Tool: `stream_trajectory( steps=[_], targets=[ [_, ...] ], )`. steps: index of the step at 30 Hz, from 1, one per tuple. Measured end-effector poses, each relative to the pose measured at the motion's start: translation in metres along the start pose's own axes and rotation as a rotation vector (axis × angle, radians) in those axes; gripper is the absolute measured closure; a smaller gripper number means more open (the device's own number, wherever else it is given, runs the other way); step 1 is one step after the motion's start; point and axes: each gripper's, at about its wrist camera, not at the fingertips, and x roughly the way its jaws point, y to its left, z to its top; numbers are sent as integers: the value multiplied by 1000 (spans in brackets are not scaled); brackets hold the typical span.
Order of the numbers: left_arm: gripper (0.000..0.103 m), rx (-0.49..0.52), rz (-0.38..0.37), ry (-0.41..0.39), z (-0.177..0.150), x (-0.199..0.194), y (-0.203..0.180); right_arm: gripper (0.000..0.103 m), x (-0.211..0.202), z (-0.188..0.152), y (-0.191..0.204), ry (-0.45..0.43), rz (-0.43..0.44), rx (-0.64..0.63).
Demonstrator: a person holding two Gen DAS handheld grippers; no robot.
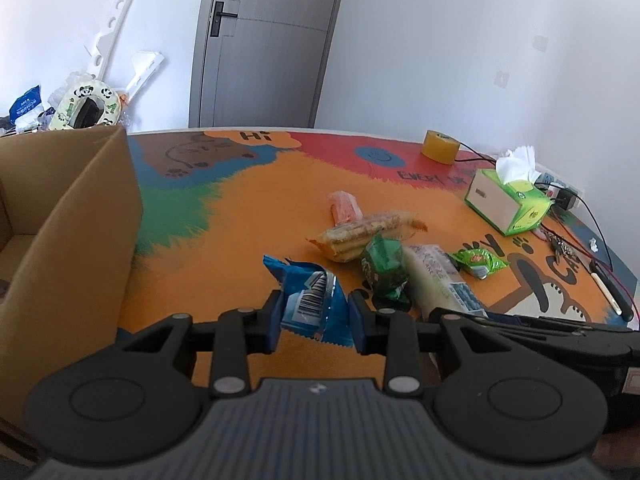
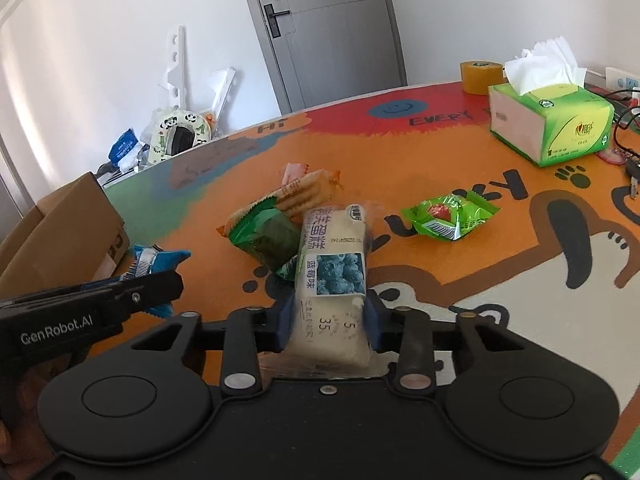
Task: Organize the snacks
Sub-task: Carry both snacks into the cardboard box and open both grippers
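Observation:
My left gripper (image 1: 314, 312) is shut on a blue snack packet (image 1: 310, 300), held just above the table; the packet also shows in the right wrist view (image 2: 150, 264). My right gripper (image 2: 330, 320) is shut on a white blueberry cake pack (image 2: 332, 280), which also shows in the left wrist view (image 1: 440, 280). On the table lie a dark green packet (image 2: 266, 236), a biscuit pack (image 2: 292, 196), a pink packet (image 1: 344, 206) and a bright green packet (image 2: 450, 218). An open cardboard box (image 1: 68, 240) stands at the left.
A green tissue box (image 2: 552, 124) and a tape roll (image 2: 480, 76) stand at the back right. Cables, keys and a power strip (image 1: 560, 194) lie along the right edge. Clutter sits on the floor by the door (image 2: 332, 28).

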Motion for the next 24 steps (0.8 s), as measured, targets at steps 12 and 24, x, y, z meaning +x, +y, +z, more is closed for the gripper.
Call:
stream_trajectory(
  steps=[12, 24],
  targets=[
    [70, -6, 2, -71, 9, -32, 6, 71, -37, 6, 3, -107, 36, 9],
    [70, -23, 26, -162, 27, -70, 22, 71, -59, 23, 29, -189, 111, -16]
  ],
)
